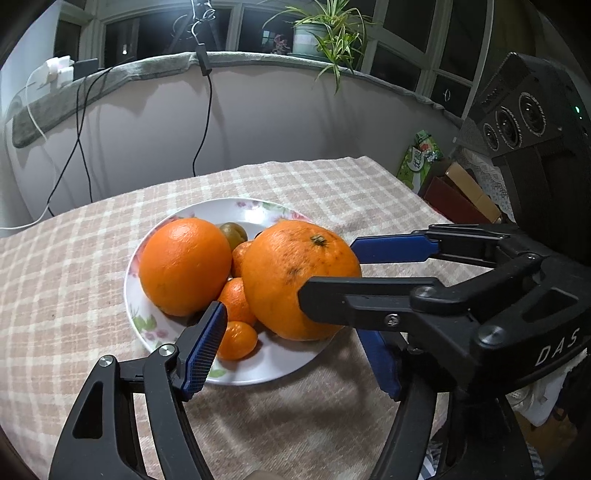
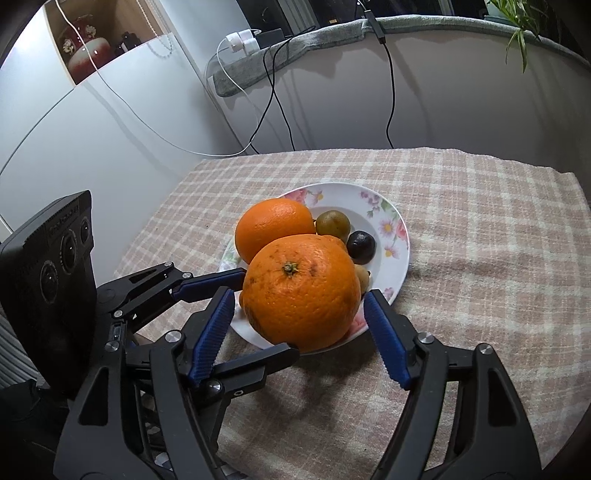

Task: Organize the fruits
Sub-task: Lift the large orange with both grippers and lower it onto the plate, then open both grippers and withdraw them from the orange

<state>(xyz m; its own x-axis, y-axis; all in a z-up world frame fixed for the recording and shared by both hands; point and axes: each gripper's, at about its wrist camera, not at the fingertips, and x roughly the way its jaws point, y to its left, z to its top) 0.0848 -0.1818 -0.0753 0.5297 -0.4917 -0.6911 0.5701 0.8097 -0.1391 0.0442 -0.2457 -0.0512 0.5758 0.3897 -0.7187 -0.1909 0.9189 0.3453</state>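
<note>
A large orange with its stem up lies at the near side of a floral plate, resting on smaller fruit. Both grippers straddle it. My left gripper is open, its blue pads beside and below the orange. My right gripper is open as well, with small gaps between its pads and the peel. A second orange, small mandarins, a greenish fruit and a dark fruit share the plate.
The plate sits on a checked tablecloth. Past the table's right edge stand boxes and a green packet. Cables hang down the wall behind, and a potted plant stands on the sill.
</note>
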